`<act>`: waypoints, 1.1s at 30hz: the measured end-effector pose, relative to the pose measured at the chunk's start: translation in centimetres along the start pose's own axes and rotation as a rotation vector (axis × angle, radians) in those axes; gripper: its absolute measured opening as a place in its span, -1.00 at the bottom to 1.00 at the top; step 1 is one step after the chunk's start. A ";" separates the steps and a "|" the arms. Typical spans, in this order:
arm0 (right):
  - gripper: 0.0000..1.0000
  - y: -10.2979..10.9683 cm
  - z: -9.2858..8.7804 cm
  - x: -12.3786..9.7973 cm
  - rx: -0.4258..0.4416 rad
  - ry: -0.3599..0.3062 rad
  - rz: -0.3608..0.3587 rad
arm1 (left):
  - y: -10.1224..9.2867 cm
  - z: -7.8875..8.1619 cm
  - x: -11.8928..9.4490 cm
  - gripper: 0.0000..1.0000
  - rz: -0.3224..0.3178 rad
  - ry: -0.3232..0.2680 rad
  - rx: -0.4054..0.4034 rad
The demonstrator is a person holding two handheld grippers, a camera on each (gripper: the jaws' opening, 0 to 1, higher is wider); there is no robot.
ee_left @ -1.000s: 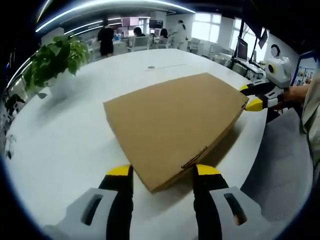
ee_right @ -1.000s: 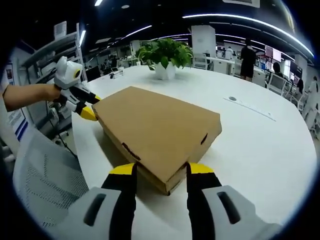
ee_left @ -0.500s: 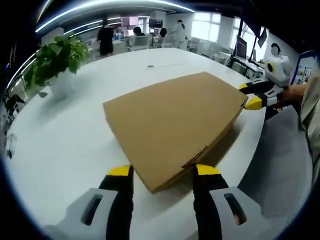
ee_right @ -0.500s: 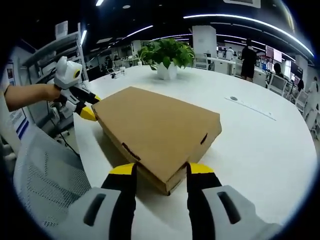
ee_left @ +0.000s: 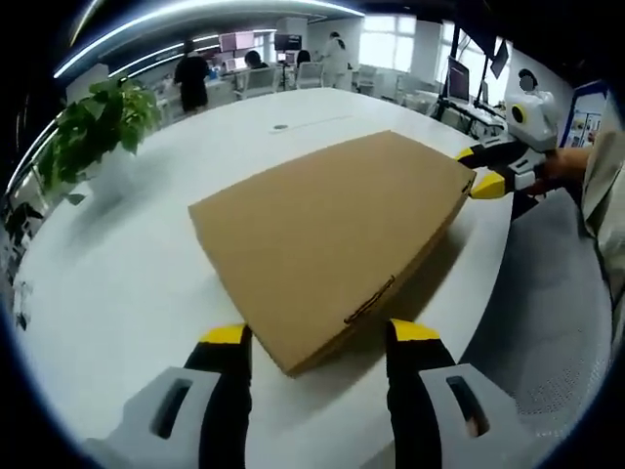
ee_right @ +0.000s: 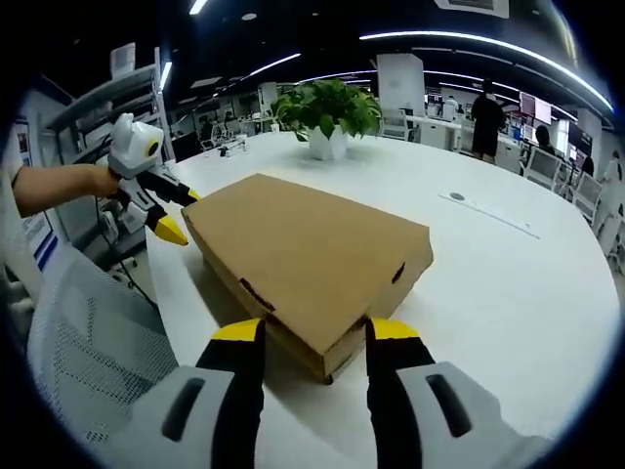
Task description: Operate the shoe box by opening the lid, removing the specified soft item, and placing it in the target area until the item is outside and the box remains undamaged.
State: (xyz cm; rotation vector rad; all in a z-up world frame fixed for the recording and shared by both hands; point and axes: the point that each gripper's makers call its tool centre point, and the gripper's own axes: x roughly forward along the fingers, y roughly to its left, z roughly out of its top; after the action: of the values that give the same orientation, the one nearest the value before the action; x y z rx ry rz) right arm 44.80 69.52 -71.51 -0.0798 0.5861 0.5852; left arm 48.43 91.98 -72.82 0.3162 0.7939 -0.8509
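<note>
Lying shut on the white round table, the flat brown cardboard shoe box was bracketed at opposite corners by the left gripper and right gripper, both spread open. Uneven lifting was judged likely to tear the lid.

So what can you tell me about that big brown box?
The box is flat and wide, made of plain brown cardboard, with its lid shut. It lies on a white table. Small slots with tabs show along its side edges, one by the near corner. That corner sits between the open yellow tips of the left gripper. The opposite corner sits between the yellow tips of the right gripper, also open. Whether the tips touch the cardboard is hard to tell. Nothing rests on top.
</note>
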 end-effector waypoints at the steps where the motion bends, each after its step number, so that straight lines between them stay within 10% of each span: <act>1: -0.24 0.0 0.0 0.0 -0.003 0.000 0.001 | 0.0 0.0 0.0 0.10 -0.001 -0.002 -0.004; 33: -0.15 0.2 5.8 -2.7 -0.044 -0.118 -0.005 | 0.6 5.3 -3.8 0.16 0.055 -0.137 0.023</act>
State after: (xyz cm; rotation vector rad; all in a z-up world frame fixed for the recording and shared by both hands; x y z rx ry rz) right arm 45.75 69.70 -65.16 -0.0876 0.4589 0.5939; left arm 49.98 91.59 -66.50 0.2957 0.6452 -0.8217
